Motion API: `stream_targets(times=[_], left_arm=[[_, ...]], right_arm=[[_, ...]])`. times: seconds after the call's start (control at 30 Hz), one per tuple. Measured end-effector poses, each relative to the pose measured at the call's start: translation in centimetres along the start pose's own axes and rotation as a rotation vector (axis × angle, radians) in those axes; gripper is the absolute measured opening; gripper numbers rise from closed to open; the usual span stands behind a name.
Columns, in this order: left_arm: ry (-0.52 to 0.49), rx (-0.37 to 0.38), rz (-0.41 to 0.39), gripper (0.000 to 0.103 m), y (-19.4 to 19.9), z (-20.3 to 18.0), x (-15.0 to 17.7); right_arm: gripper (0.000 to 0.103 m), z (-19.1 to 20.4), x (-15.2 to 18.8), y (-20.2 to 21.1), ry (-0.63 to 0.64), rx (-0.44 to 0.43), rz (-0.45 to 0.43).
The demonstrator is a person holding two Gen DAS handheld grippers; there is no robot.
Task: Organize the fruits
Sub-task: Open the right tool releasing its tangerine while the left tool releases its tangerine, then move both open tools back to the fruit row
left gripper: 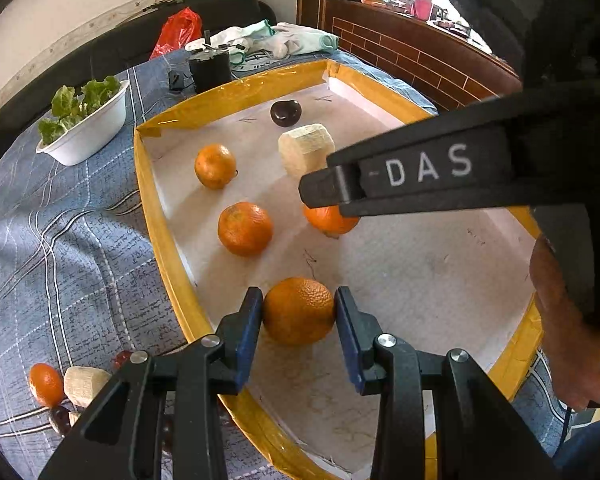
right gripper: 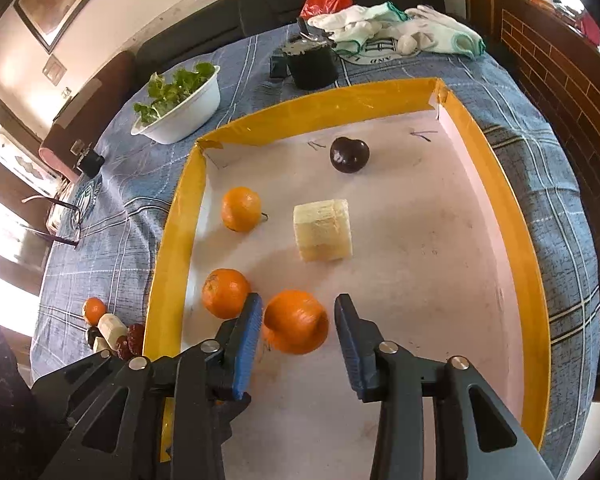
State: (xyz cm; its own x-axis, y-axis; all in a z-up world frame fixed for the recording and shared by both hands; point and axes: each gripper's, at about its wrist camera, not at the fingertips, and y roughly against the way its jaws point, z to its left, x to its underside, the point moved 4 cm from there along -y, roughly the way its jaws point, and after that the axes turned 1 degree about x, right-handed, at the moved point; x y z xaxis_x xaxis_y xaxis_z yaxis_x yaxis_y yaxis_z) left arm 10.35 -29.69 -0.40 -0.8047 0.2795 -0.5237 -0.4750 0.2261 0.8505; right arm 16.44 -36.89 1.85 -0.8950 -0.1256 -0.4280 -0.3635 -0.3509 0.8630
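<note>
A white tray with yellow taped walls [left gripper: 156, 208] [right gripper: 172, 240] lies on the blue cloth. My left gripper [left gripper: 299, 312] is shut on an orange [left gripper: 299, 311] low over the tray's near part. My right gripper [right gripper: 298, 320] is open around a blurred orange [right gripper: 296, 322] [left gripper: 330, 220] over the tray floor; a gap shows at its right finger. Two more oranges [left gripper: 245, 228] [left gripper: 215, 165], a pale peeled chunk [left gripper: 306, 155] [right gripper: 323, 230] and a dark plum [left gripper: 285, 113] [right gripper: 349, 155] lie in the tray.
Outside the tray's left wall lie an orange [left gripper: 46, 384] [right gripper: 94, 310], a pale chunk [left gripper: 85, 385] and dark red fruits [right gripper: 132, 338]. A white bowl of lettuce [left gripper: 85, 128] [right gripper: 180, 108], a black container [left gripper: 211, 70], white gloves [right gripper: 400, 30] and a red bag [left gripper: 178, 34] sit behind.
</note>
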Motion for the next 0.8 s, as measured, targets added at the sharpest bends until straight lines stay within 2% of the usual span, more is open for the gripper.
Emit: stream_targets(times=[0.13, 0.23, 0.8], left_arm=[[-0.006, -0.010, 0.000, 0.036, 0.1, -0.1, 0.0], [-0.008, -0.013, -0.018, 0.046, 0.4, -0.1, -0.1], [-0.055, -0.033, -0.056, 0.048, 2.6, -0.4, -0.2]], right_arm=[[0.045, 0.0, 0.0, 0.7, -0.003, -0.002, -0.014], [0.045, 0.0, 0.0, 1.1, -0.008, 0.000, -0.022], [0.050, -0.7, 1.4, 4.7, -0.081, -0.007, -0.076]])
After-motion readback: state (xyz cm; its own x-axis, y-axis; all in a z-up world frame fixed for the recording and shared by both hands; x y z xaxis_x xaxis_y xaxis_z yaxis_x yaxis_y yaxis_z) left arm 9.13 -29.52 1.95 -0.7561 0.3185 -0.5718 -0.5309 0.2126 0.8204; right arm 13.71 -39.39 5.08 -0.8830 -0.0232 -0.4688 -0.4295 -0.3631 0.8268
